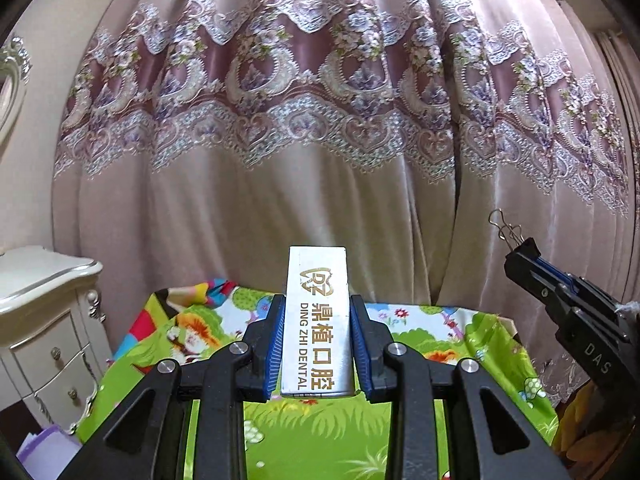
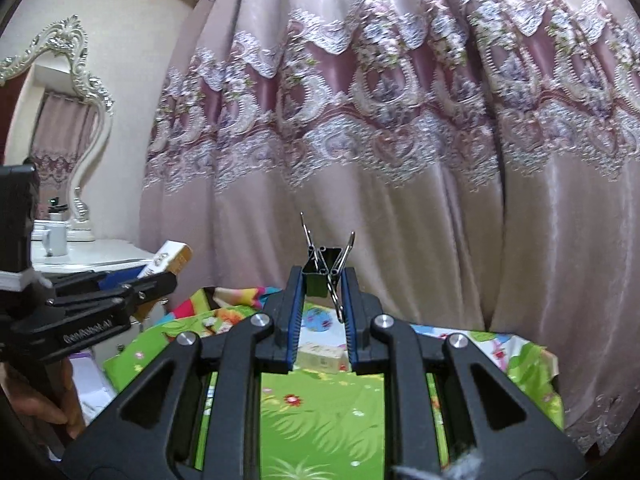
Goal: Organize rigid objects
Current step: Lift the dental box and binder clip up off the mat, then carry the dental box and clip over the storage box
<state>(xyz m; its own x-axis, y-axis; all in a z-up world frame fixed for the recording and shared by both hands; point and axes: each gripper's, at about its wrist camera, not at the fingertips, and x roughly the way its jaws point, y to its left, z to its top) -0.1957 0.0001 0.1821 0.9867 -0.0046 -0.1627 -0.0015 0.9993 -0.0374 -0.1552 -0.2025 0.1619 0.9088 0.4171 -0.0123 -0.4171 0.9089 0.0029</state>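
My left gripper (image 1: 318, 312) is shut on a long silver box (image 1: 316, 320) with gold print, which sticks out forward between the blue pads, held up above the table. In the right wrist view the same box (image 2: 168, 262) shows at the left in the left gripper (image 2: 160, 276). My right gripper (image 2: 320, 280) is shut on a black binder clip (image 2: 322, 270) whose wire handles splay upward. From the left wrist view, the right gripper (image 1: 520, 256) comes in at the right edge with the clip's wire (image 1: 506, 228) at its tip.
A table under a bright cartoon-print cloth (image 1: 320, 412) lies below both grippers; a small pale box (image 2: 322, 356) rests on it. A pink lace-trimmed curtain (image 1: 320, 100) fills the background. A white dresser (image 1: 44, 320) with a mirror (image 2: 68, 120) and a mug (image 2: 54, 238) stands left.
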